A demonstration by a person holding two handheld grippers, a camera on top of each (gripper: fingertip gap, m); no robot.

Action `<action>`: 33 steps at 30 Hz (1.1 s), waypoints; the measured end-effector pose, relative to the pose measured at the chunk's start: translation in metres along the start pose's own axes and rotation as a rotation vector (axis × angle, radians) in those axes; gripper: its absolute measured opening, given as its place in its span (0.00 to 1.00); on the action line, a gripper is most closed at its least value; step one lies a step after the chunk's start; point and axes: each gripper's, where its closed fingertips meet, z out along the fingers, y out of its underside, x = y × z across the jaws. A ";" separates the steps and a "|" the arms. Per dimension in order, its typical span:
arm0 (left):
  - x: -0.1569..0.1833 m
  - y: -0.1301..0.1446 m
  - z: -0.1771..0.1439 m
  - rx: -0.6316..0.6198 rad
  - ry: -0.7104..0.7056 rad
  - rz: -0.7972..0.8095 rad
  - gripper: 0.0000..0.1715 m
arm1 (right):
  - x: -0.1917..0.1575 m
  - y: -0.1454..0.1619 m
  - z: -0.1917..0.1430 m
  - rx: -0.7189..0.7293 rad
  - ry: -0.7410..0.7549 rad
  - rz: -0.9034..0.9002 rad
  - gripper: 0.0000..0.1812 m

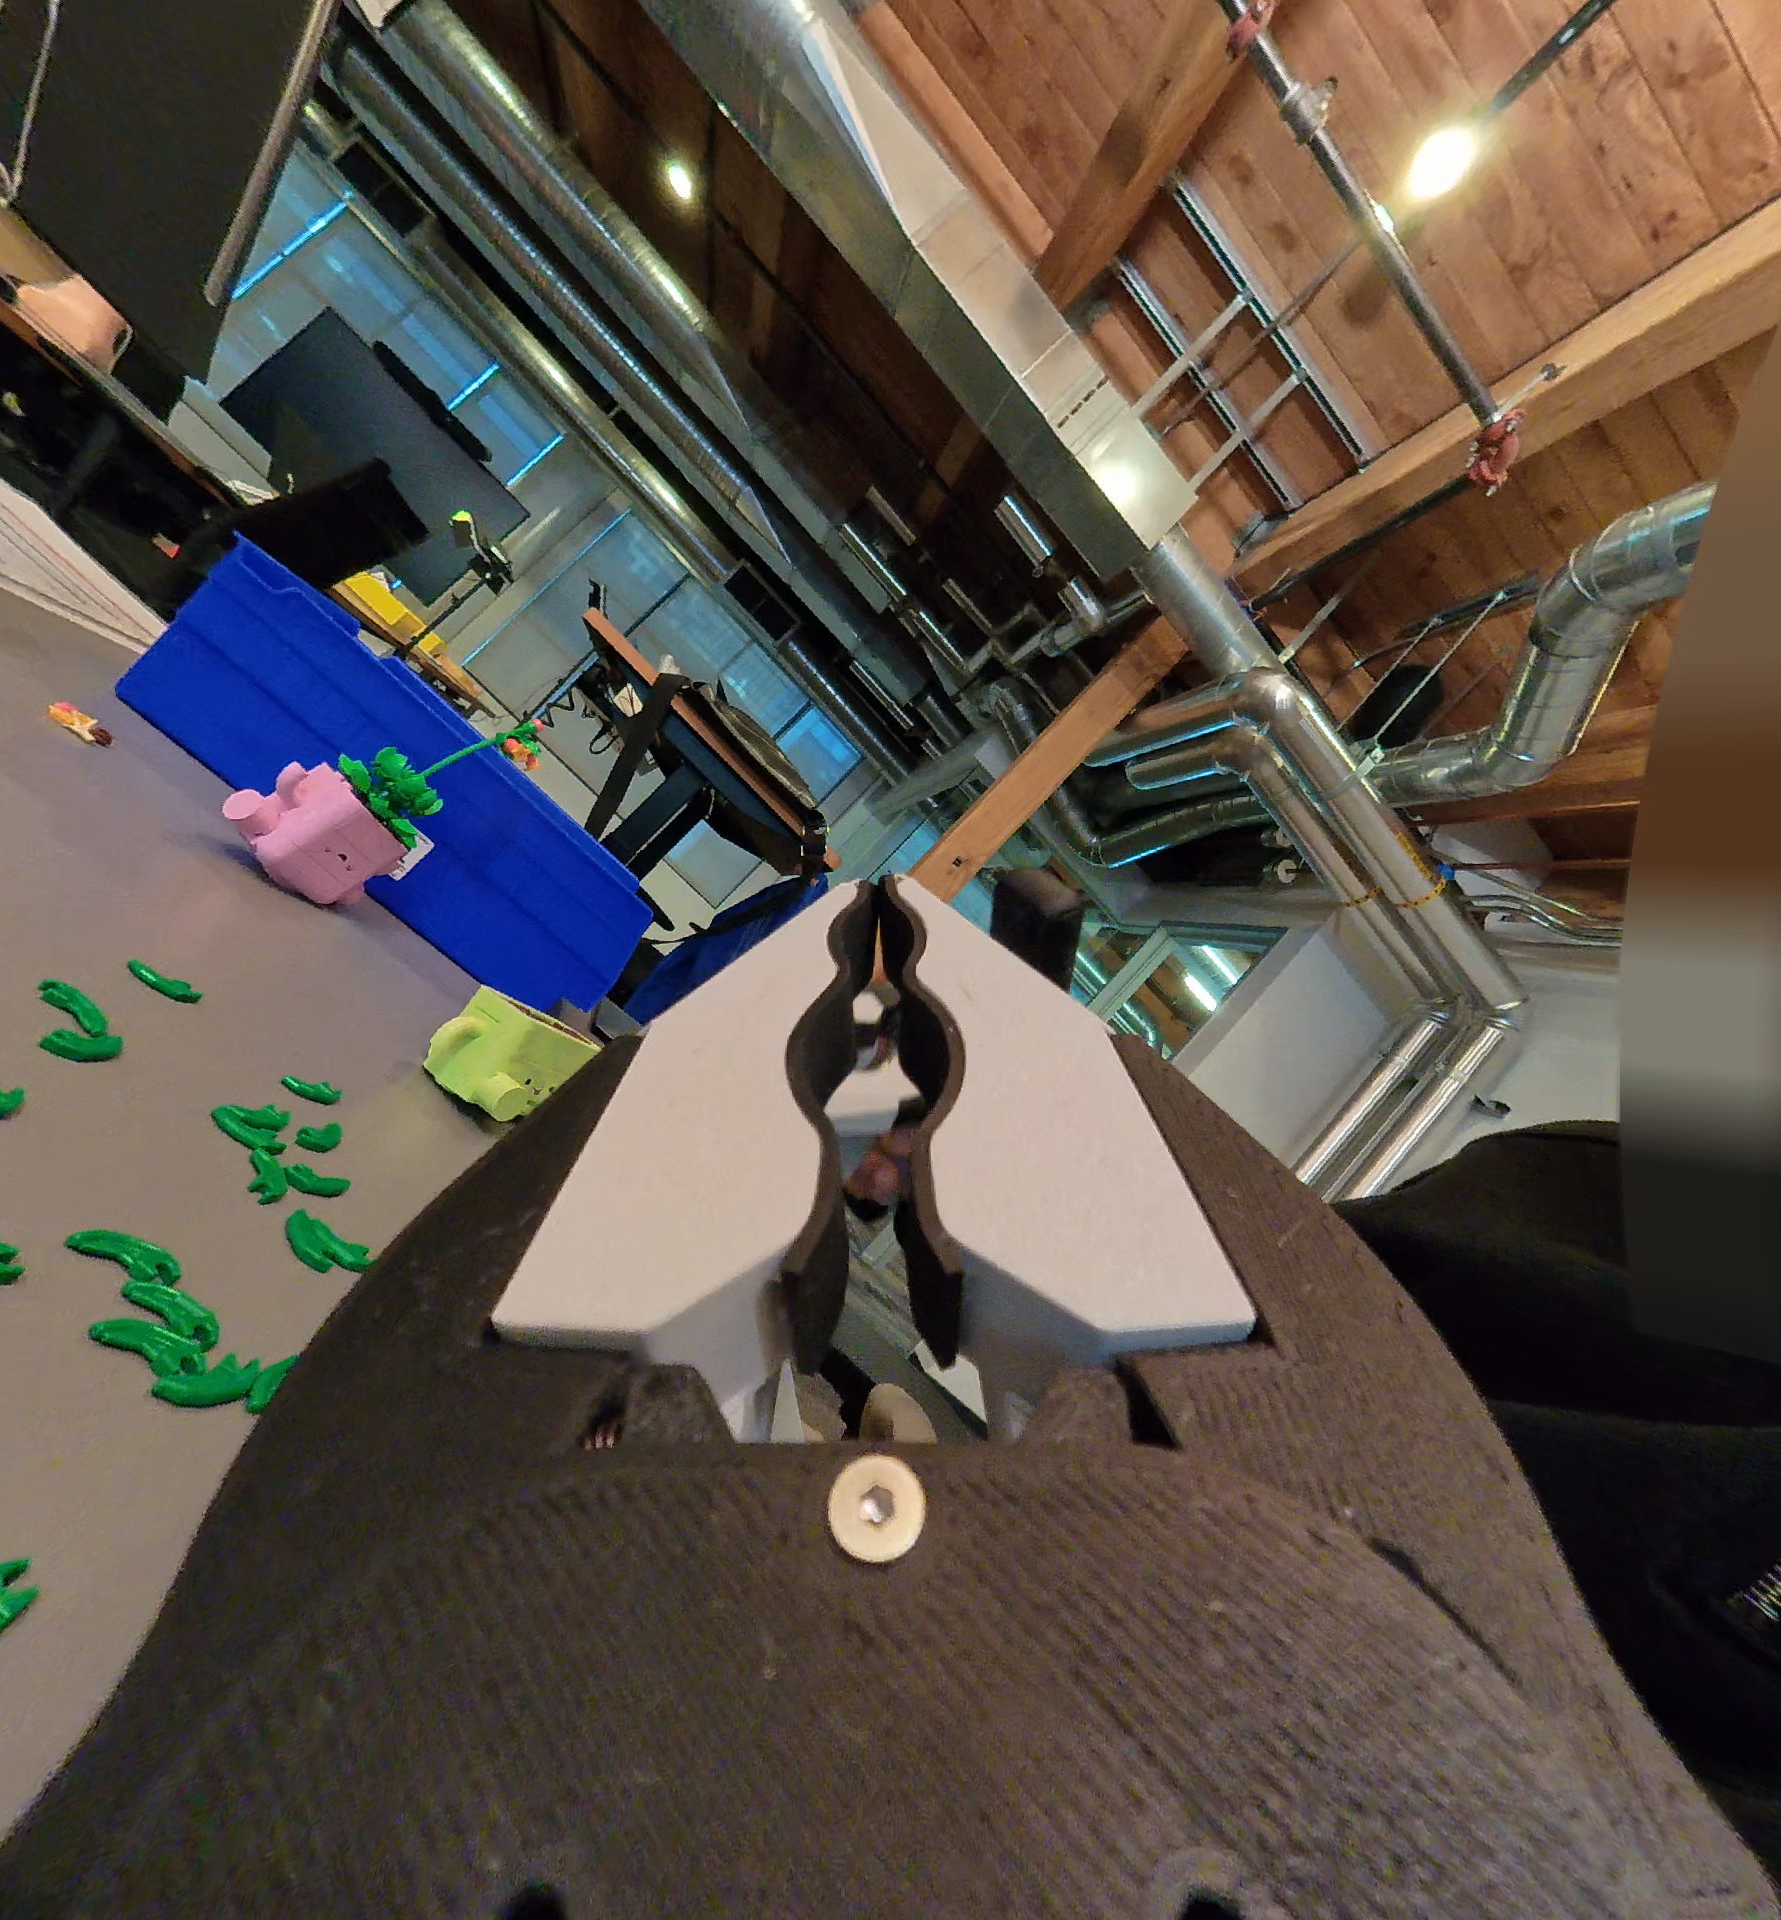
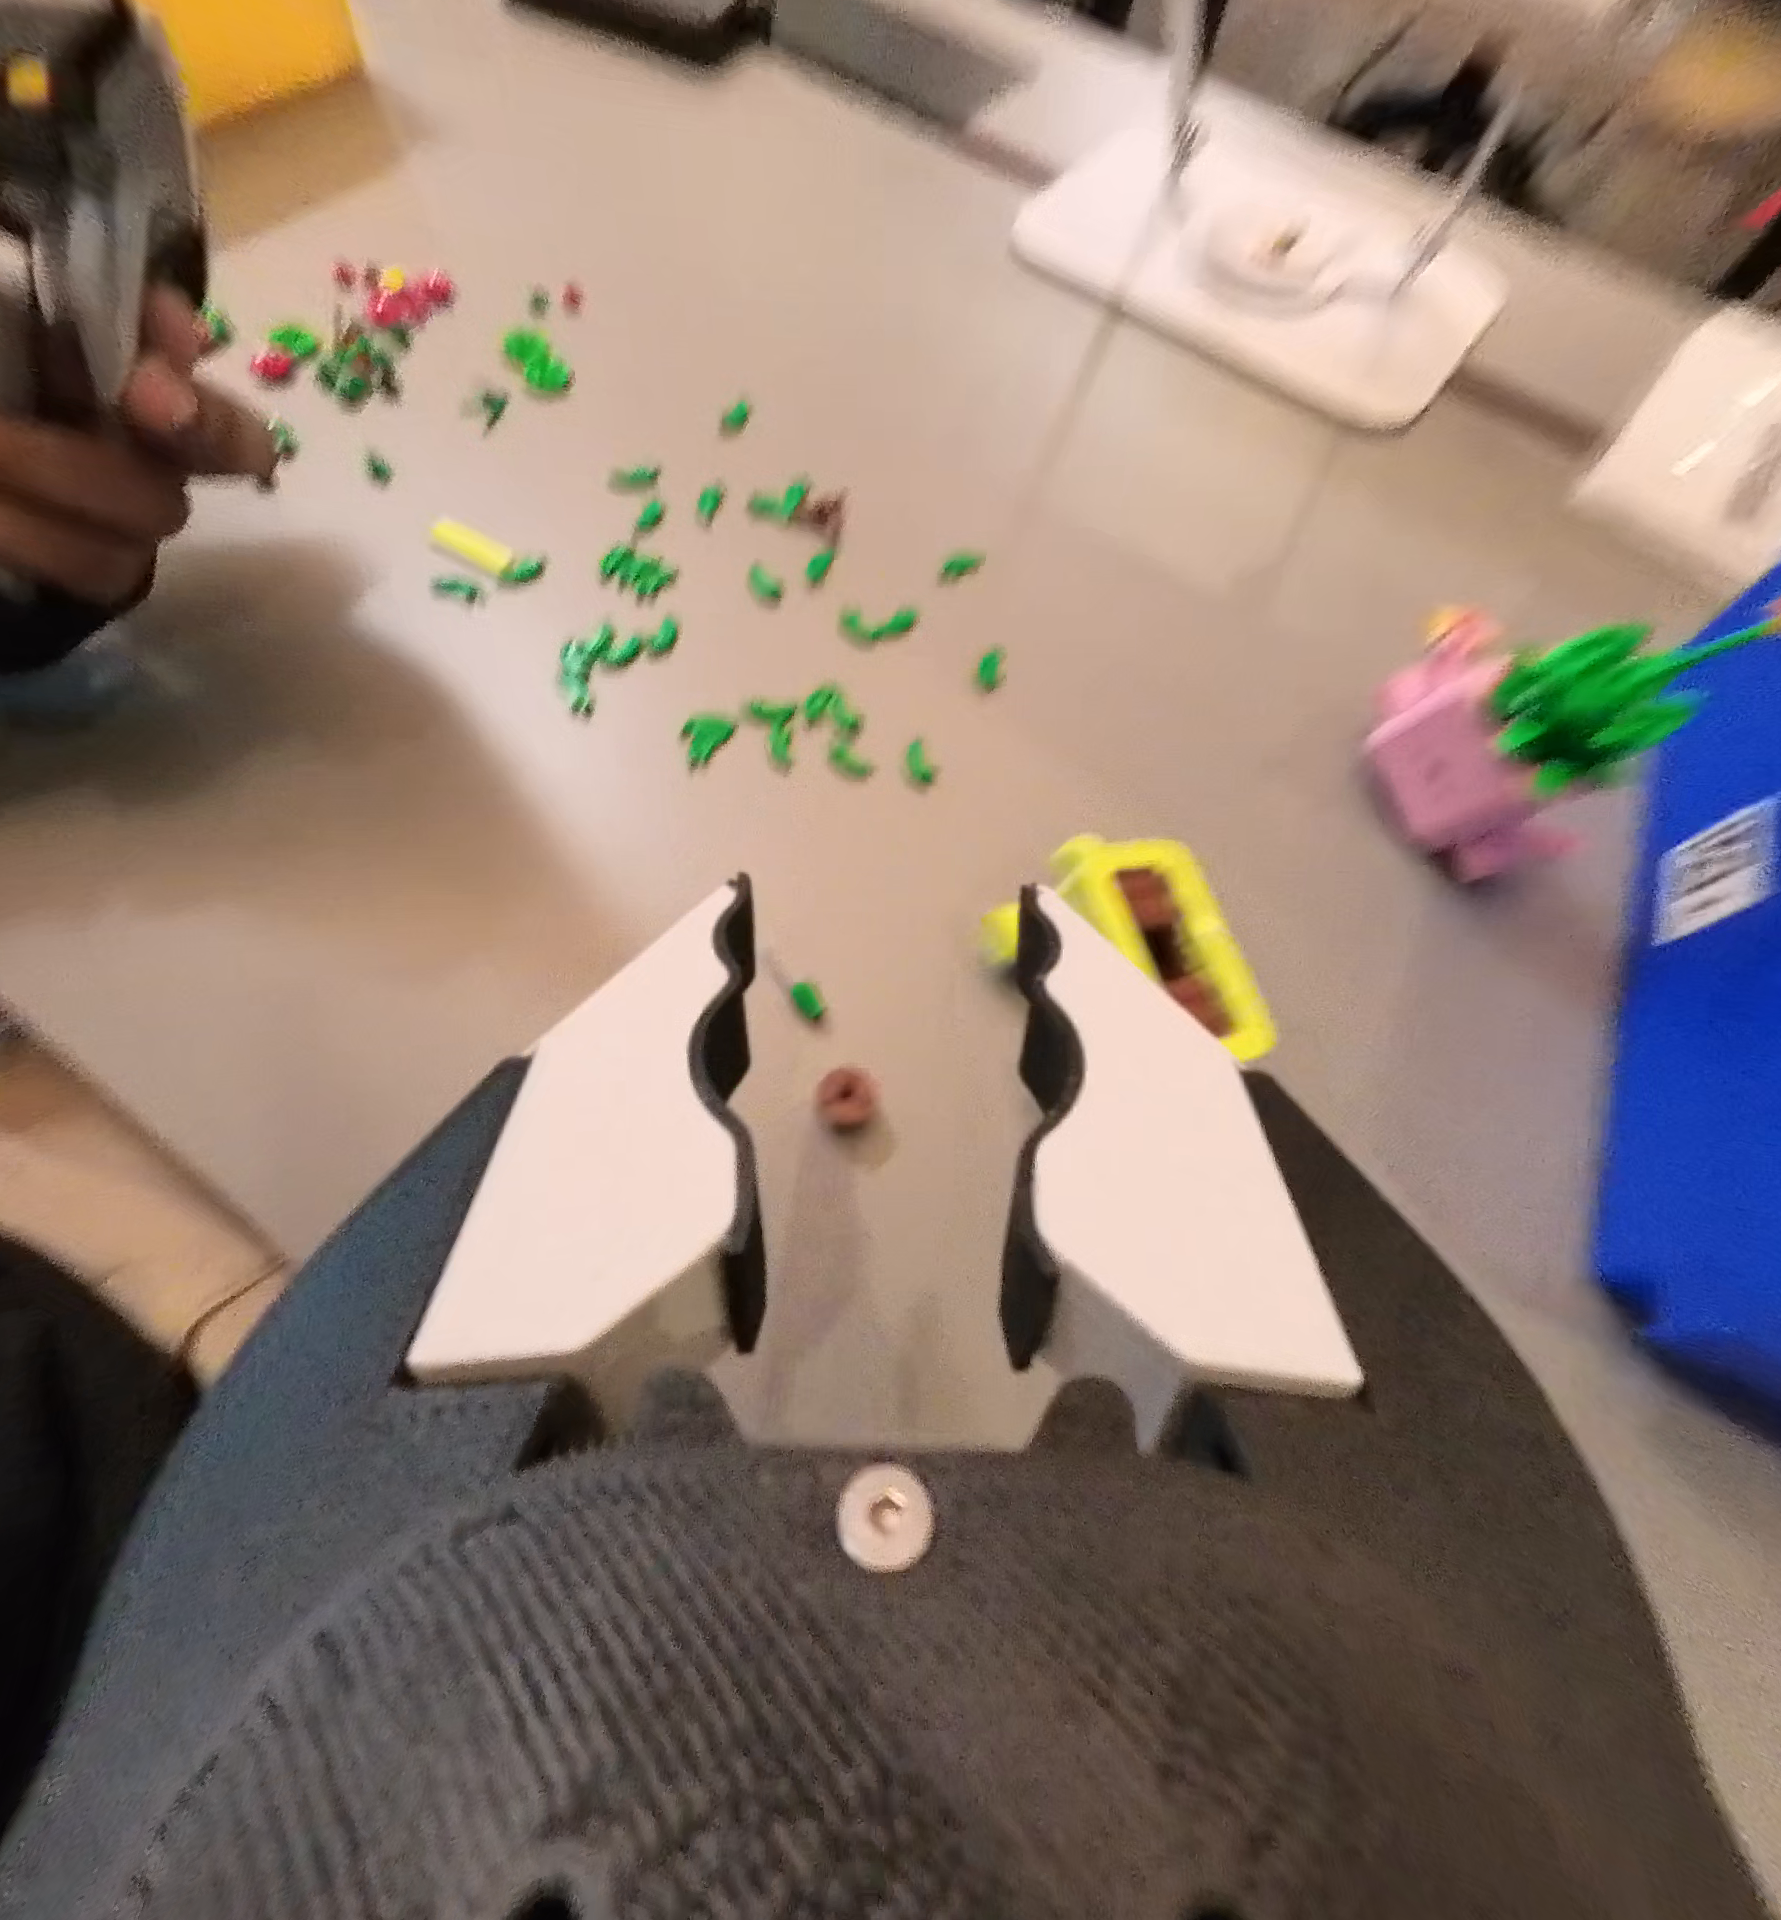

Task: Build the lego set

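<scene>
A smooth grey table (image 2: pixel 865 260) in a workshop with bare ducts and a wooden ceiling carries the scattered lego. The right gripper (image 2: pixel 884 904) hangs over it with its jaws wide apart and nothing in them; its view is blurred. Between the jaws lie a small brown ring piece (image 2: pixel 846 1096) and, nearer the left jaw's tip, a short green peg (image 2: pixel 806 1000). Just past the right jaw's tip lies a yellow-green pot (image 2: pixel 1166 935) on its side, showing brown bricks inside. Farther ahead and to the left of the jaws spread many green leaf pieces (image 2: pixel 761 623), and well off to the right stands a pink pot (image 2: pixel 1437 769) with green leaves and a bent stem, close against a blue bin (image 2: pixel 1738 987). The left gripper (image 1: pixel 881 885) tilts up toward the ceiling with its jaws together at the tips; whether anything is pinched there cannot be told. To my eye every piece is light, hard, glossy plastic that will skid on the slick table and could pop out of a squeeze. The ring seems best taken across its outer rim, the leaves by their flat sides, the boxy pots across their flat walls. The thin stem looks fragile and should not be grabbed.
</scene>
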 end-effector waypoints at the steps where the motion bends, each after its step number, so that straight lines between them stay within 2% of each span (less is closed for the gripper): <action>1: 0.000 0.001 0.001 -0.004 0.000 0.000 0.00 | -0.010 0.013 0.006 -0.037 -0.036 0.019 0.28; 5: 0.000 0.007 0.005 -0.026 -0.002 0.005 0.00 | -0.030 0.037 0.036 -0.111 -0.050 -0.035 0.26; 8: -0.001 0.012 0.007 -0.046 -0.009 0.013 0.00 | -0.026 0.049 0.053 -0.201 0.031 -0.121 0.23; 9: -0.002 0.013 0.008 -0.055 -0.015 0.018 0.00 | -0.025 0.052 0.056 -0.225 0.052 -0.144 0.21; 12: -0.006 0.018 0.009 -0.084 -0.042 0.032 0.00 | -0.031 0.051 0.060 -0.232 0.048 -0.209 0.04; 13: -0.008 0.020 0.009 -0.094 -0.050 0.030 0.00 | -0.033 0.048 0.060 -0.227 0.059 -0.252 0.00; 16: -0.015 0.027 0.011 -0.123 -0.075 -0.002 0.00 | -0.044 0.028 0.059 -0.135 0.081 -0.406 0.00; 18: -0.018 0.032 0.013 -0.145 -0.095 -0.022 0.06 | -0.056 0.007 0.053 -0.014 0.093 -0.512 0.00; 20: -0.023 0.038 0.014 -0.178 -0.128 -0.011 0.10 | -0.050 -0.006 0.045 0.038 0.172 -0.566 0.00; 23: -0.027 0.045 0.015 -0.222 -0.169 0.039 0.10 | -0.034 -0.003 0.037 0.016 0.133 -0.438 0.00; 26: -0.030 0.042 0.014 -0.220 -0.196 0.096 0.10 | -0.025 0.007 0.034 -0.014 0.017 -0.156 0.15; 28: -0.030 0.028 0.009 -0.168 -0.218 0.143 0.09 | -0.035 0.013 0.038 -0.030 -0.077 -0.002 0.22; 30: -0.028 0.010 -0.001 -0.104 -0.246 0.182 0.07 | -0.040 0.025 0.047 -0.086 -0.083 0.038 0.22; 33: -0.022 -0.008 -0.016 -0.070 -0.262 0.220 0.00 | -0.039 0.038 0.058 -0.159 0.006 0.004 0.26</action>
